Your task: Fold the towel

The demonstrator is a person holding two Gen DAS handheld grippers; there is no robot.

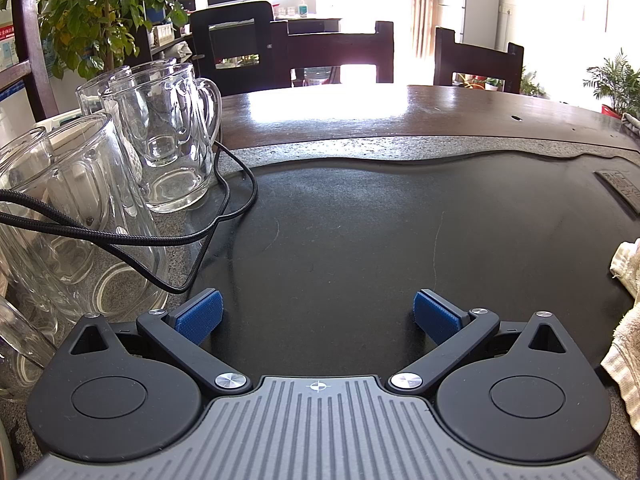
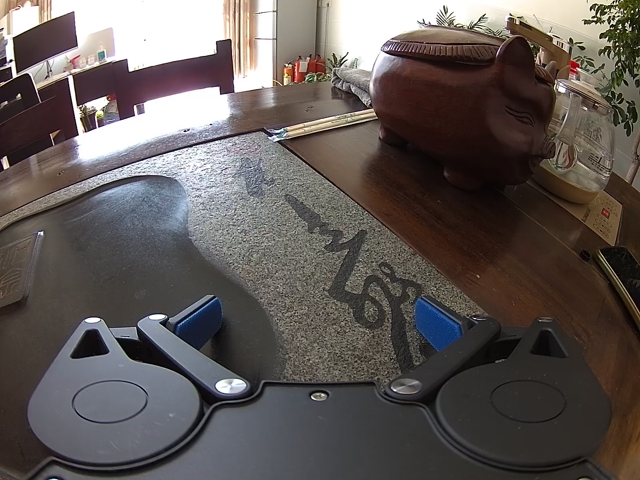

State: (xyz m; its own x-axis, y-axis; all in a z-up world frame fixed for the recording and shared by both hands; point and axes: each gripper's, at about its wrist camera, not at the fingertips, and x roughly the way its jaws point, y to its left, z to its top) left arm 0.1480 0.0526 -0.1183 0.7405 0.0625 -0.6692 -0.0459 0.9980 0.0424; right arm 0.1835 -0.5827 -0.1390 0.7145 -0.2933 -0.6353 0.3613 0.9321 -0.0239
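Observation:
A cream towel (image 1: 626, 332) lies crumpled at the far right edge of the left wrist view, mostly cut off by the frame. My left gripper (image 1: 318, 314) is open over the black stone tray (image 1: 360, 232), with nothing between its blue pads, and the towel is well to its right. My right gripper (image 2: 318, 318) is open too, low over the speckled grey stone border (image 2: 256, 216) with dark brush lettering. Nothing sits between its blue pads. The cream towel does not show in the right wrist view.
Several glass mugs (image 1: 168, 136) crowd the left, with a black cable (image 1: 168, 240) looped in front. A carved wooden pig (image 2: 464, 104), a glass kettle (image 2: 580, 140), chopsticks (image 2: 332, 122), a grey folded cloth (image 2: 352, 80) and a phone (image 2: 622, 276) stand to the right. Dark chairs (image 1: 332, 56) line the far table edge.

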